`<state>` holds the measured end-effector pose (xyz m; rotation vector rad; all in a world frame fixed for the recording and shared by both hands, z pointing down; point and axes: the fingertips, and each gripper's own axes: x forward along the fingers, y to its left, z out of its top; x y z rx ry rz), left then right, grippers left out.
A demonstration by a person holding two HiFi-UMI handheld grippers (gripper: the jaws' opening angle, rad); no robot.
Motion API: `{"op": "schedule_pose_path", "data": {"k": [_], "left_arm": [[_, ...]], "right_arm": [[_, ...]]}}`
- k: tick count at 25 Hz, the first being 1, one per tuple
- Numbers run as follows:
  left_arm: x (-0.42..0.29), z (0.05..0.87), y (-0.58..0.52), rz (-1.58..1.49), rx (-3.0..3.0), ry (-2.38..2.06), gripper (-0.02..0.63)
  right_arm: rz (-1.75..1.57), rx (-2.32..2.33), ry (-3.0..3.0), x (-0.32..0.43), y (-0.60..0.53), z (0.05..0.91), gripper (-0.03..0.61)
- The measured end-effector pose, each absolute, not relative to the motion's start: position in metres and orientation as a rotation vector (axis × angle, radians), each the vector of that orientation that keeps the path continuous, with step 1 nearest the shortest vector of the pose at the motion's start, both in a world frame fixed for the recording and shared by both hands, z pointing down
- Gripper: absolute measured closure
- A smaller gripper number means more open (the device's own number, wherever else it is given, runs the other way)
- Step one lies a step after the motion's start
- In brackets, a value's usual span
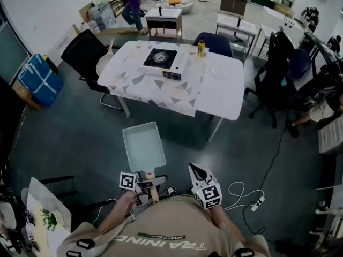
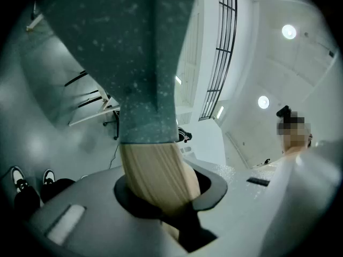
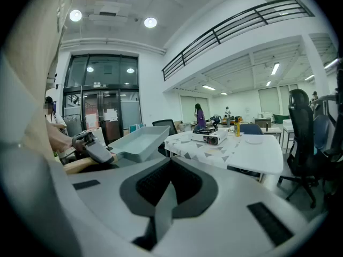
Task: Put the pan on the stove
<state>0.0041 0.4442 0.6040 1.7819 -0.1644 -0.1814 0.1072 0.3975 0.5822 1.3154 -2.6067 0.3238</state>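
Left gripper [image 1: 146,185] clenched on the wooden handle [image 2: 158,175] of the pan [image 1: 143,146]; pan carried out in front of the person, roughly level, over the floor. Right gripper [image 1: 202,176] jaws closed together, nothing between them. Stove [image 1: 161,60] sits on the white table [image 1: 225,98], well apart from the pan, so the step in hand is judged to be the carry.

Advice: keep the grip firm, since the pan hangs far out from the handle. Approach the table squarely. Centre the pan over the burner and lower it flat before releasing.

Yellow bottle [image 1: 201,48] on white table [image 1: 231,98]
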Motion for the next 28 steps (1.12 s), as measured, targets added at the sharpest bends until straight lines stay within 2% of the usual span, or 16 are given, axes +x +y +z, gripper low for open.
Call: {"op": "schedule_pose_path", "data": {"k": [14,19,28], "left_arm": [[-0.009,0.613,0.433,-0.118,1.802,-0.190,0.535],[-0.004,0.613,0.409,-0.182,1.774,-0.179,0.532],[0.002,0.606,0.335,-0.159,1.782,-0.220,0.533]], "right_arm": [[0.264,1.359,-2.564,0.101,0.382,0.571,0.574],[0.290,1.345,-2.537,0.107,0.369,0.582,0.574],[0.298,1.279,-2.617,0.110,0.289,0.586,0.574]]}}
